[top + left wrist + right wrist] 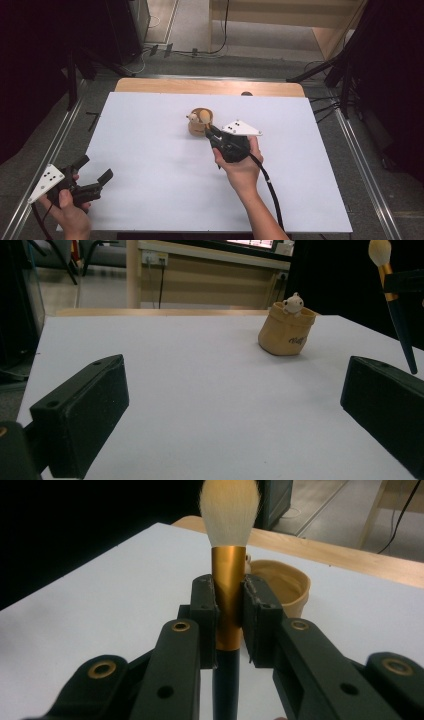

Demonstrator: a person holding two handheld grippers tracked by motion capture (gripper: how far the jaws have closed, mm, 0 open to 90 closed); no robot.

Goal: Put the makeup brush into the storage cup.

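The brush (229,587) stands upright, bristles up, clamped at its gold ferrule by the jaws of the right gripper (229,605), near the middle of the worktop (150,150). The pouch (199,124), tan with a small white figure at its rim, sits just beyond at 11 o'clock. The likely step is carrying the brush to the pouch; next it must hang handle-down over the opening before release. At 7 o'clock, the left gripper (95,176) idles, jaws wide, holding nothing.

Brush (229,580): glossy gold metal ferrule, soft pale bristles. Pouch (287,331): tan, matt, cloth-like. Table (150,150): smooth matt white; wood edge.
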